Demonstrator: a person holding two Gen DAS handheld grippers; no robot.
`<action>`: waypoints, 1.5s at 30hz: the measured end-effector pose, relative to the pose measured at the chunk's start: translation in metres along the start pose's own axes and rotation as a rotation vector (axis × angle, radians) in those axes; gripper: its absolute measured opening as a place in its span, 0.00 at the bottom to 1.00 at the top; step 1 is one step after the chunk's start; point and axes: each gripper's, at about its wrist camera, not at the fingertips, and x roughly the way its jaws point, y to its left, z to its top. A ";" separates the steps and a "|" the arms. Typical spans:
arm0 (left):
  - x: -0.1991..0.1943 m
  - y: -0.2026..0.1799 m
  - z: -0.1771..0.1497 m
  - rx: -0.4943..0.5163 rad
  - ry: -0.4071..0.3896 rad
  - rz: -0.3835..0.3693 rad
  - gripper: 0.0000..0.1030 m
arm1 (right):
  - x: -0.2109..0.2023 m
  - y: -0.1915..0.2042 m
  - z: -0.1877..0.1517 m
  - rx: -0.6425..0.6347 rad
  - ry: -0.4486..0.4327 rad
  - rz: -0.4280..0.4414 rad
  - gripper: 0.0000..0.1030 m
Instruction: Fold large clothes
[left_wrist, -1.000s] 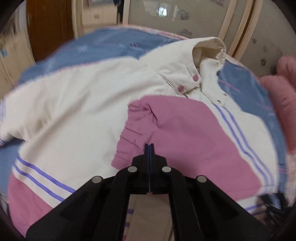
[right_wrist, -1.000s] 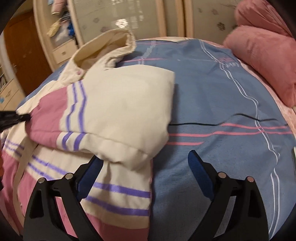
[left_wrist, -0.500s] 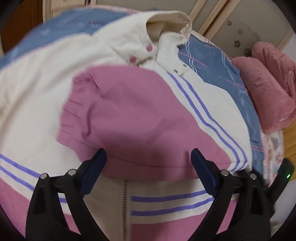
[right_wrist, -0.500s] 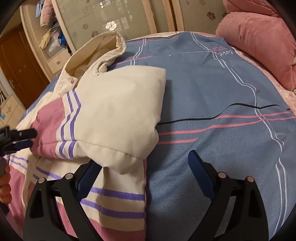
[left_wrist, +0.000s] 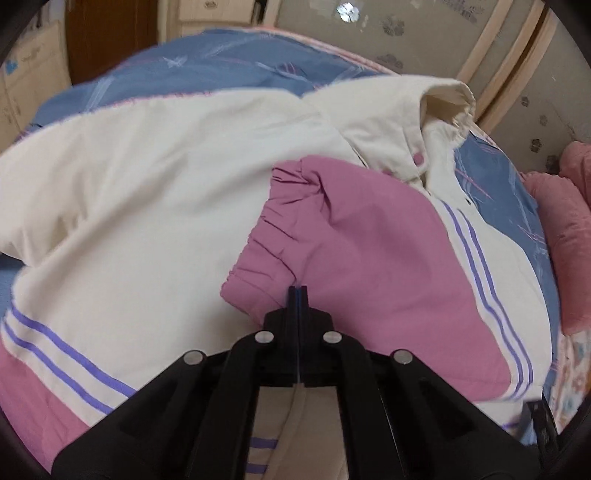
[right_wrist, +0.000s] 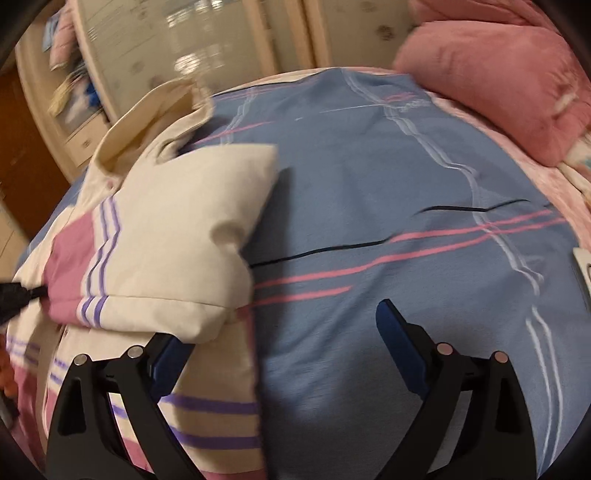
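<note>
A cream jacket (left_wrist: 155, 206) with pink panels and purple stripes lies spread on the bed, collar (left_wrist: 447, 99) at the far end. Its pink-cuffed sleeve (left_wrist: 369, 266) is folded across the chest. My left gripper (left_wrist: 297, 291) is shut, with the cuff's edge pinched between its tips; the right wrist view shows it too, as the left gripper (right_wrist: 35, 293) at the sleeve's pink end. My right gripper (right_wrist: 280, 343) hangs open over the jacket's edge (right_wrist: 221, 387) and the bedsheet, nothing between its fingers. The folded sleeve's cream upper part (right_wrist: 192, 229) lies just ahead of its left finger (right_wrist: 170, 360).
The blue bedsheet (right_wrist: 369, 192) with pink and white lines covers the bed to the right of the jacket. Pink pillows (right_wrist: 491, 77) are piled at the far right. Wardrobe doors (left_wrist: 406, 37) and a cabinet stand behind the bed.
My left gripper opened half a second ago above the pink sleeve and has shut again at the cuff. The right wrist view has shifted slightly and blurred; the right gripper stays open.
</note>
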 end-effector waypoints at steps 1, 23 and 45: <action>0.000 -0.002 -0.002 0.019 -0.002 0.004 0.00 | -0.001 -0.003 0.002 0.006 0.007 -0.011 0.91; -0.045 -0.021 -0.002 0.075 -0.132 0.001 0.13 | -0.068 -0.040 0.017 0.141 -0.305 0.548 0.94; -0.087 0.073 -0.013 -0.030 -0.130 -0.050 0.88 | -0.029 0.063 0.004 -0.157 -0.229 0.132 0.62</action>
